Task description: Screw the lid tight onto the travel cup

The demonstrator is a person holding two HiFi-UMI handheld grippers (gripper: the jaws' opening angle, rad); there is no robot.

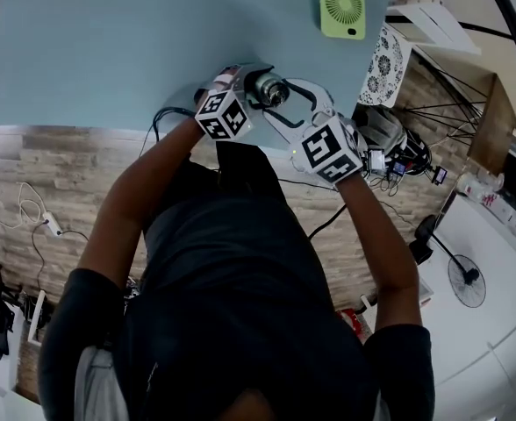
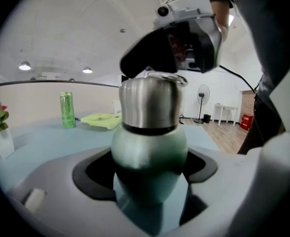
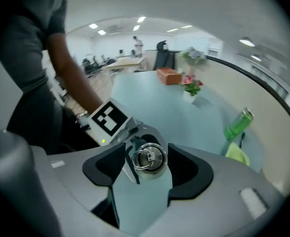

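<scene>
1. The travel cup [image 2: 147, 157] stands upright near the table's near edge. In the head view it is just above centre; in the left gripper view it fills the middle.
2. Its steel lid [image 2: 150, 102] sits on the green body with a dark band showing at the joint. I cannot tell from here whether the thread is fully home.
3. A small ring [image 3: 146, 158] lies flat on top of the lid, seen from above at the centre of the right gripper view.
4. The left gripper [image 2: 146, 172] is clamped on the cup's green belly, its dark pads against both sides. It is probably there to stop the body turning while the lid is twisted.
5. The right gripper [image 3: 147, 162] comes down from above, and its jaws stand apart on either side of the lid. A thin gap shows on the left pad's side, so it is not gripping. This looks like a pause between twists, with the wrist being reset for a fresh bite.
6. The two tools meet at right angles, one on the body and one on the lid, so they do not get in each other's way.
7. The pale blue table [image 1: 109, 51] carries a green fan [image 1: 341, 9] at the head view's upper right. A green can [image 2: 66, 110] stands at the left of the left gripper view. Both are well apart from the cup.
</scene>
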